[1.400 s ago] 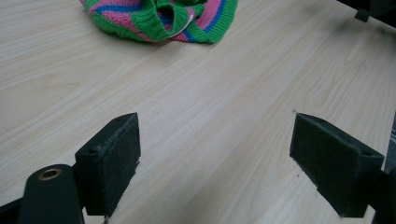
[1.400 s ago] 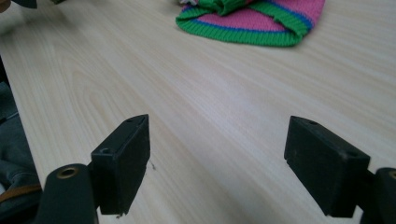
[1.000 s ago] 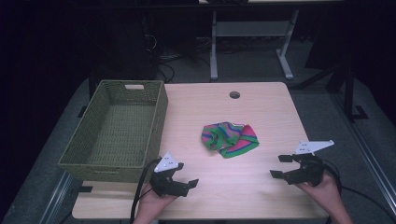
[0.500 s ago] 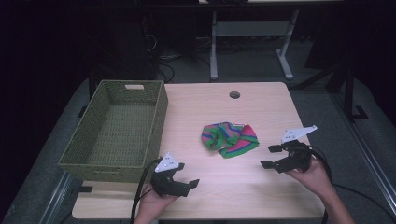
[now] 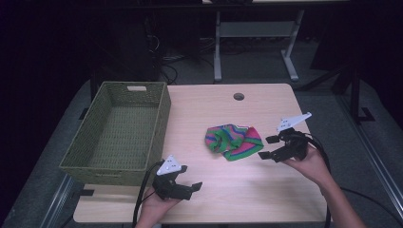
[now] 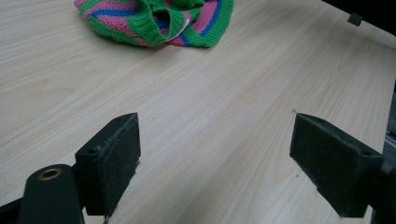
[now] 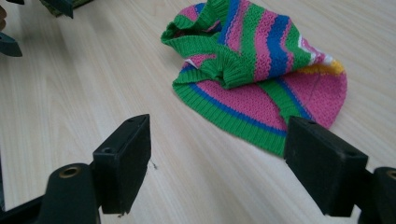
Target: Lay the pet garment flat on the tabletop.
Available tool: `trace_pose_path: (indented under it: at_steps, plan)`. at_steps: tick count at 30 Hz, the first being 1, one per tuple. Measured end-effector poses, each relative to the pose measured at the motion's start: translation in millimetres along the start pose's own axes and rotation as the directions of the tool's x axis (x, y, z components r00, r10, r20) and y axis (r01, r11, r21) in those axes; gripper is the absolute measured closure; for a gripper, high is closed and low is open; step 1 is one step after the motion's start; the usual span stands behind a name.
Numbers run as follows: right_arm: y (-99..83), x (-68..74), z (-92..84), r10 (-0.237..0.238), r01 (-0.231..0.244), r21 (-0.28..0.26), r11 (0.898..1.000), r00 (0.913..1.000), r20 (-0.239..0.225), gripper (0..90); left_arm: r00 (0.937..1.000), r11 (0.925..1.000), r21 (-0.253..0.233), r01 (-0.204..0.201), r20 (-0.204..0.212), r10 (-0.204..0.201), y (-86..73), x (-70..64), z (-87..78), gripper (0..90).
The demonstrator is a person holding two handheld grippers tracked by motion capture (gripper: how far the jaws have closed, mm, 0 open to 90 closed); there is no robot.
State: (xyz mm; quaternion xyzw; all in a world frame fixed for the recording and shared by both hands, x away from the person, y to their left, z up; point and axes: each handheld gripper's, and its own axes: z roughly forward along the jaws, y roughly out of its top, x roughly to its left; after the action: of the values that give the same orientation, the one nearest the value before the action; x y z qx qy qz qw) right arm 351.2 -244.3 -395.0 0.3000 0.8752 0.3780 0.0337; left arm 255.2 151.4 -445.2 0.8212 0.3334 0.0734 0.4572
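A crumpled knitted garment (image 5: 233,140) striped green, pink and blue lies near the middle of the wooden table (image 5: 266,199). My right gripper (image 5: 269,147) hovers open just right of it, jaws pointing at its hem; the right gripper view has the knit (image 7: 261,70) close ahead between the wide jaws. My left gripper (image 5: 191,186) rests open near the table's front edge, well short of the garment (image 6: 159,21), with bare wood between its jaws.
A green woven basket (image 5: 95,159), with nothing inside, stands on the left side of the table, close to the left gripper. A round cable hole (image 5: 238,96) sits at the table's far edge. Dark floor and a grey desk frame (image 5: 256,33) lie beyond.
My right gripper has moved forward and left, from the table's right front toward the garment's edge. The left gripper has stayed in place.
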Motion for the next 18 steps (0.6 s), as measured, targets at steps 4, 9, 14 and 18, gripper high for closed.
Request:
trace_pose_path:
  at_steps: [4,9,14,18]
  plan:
    - [7.5,-2.0,5.0,-0.005,0.005,0.003,1.0,1.0,-0.006,22.9,1.0,1.0,-0.001,-0.001,0.004,0.001,-0.1,-0.3,0.3,15.9]
    - [17.9,-4.6,7.5,-0.015,0.015,0.008,1.0,0.9999,0.003,23.0,1.0,1.0,0.002,-0.003,0.003,0.003,0.2,-0.9,0.6,15.9]
    - [24.1,-7.2,7.3,-0.007,0.007,-0.005,1.0,1.0,-0.001,22.9,1.0,1.0,0.005,-0.005,-0.001,0.005,0.0,-0.5,0.1,15.9]
    - [26.8,-8.8,8.6,-0.01,0.01,-0.013,1.0,0.9999,0.006,22.9,1.0,1.0,-0.007,-0.002,-0.007,0.002,0.4,-0.7,-1.4,15.9]
